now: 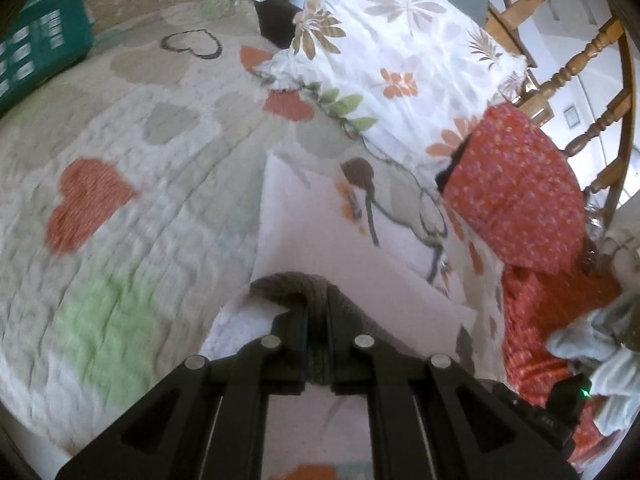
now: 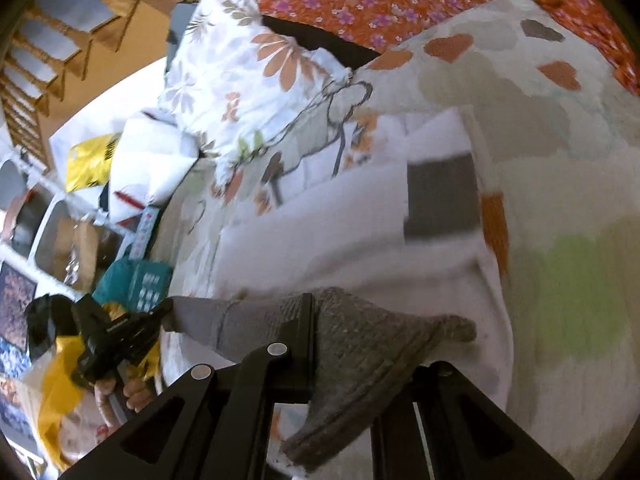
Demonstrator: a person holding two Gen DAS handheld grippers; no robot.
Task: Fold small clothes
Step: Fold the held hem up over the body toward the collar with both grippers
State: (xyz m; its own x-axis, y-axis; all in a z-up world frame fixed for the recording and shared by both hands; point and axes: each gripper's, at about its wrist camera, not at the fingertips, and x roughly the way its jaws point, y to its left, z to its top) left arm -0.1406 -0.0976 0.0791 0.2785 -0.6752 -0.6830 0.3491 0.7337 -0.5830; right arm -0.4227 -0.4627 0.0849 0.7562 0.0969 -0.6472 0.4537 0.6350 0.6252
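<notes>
A heart-print bed quilt (image 1: 120, 184) lies beneath. My left claw (image 1: 318, 312) and right claw (image 2: 316, 320) both pinch the grey garment (image 2: 360, 344) shut. I should keep it taut, carrying it toward twelve o'clock.

Bed covered by a quilt (image 1: 132, 184) with heart patches, bearing a floral pillow (image 1: 404, 60), a red flowered cushion (image 1: 516, 184), a teal box (image 1: 44, 48) and white sheets (image 1: 320, 248).

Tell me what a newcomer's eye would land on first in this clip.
First, the grey knitted garment, pinched at each end by the left tongs and right tongs and held stretched above the heart-patterned quilt. Next, the red flowered cloth at the quilt's right edge, beside the floral pillow.
</notes>
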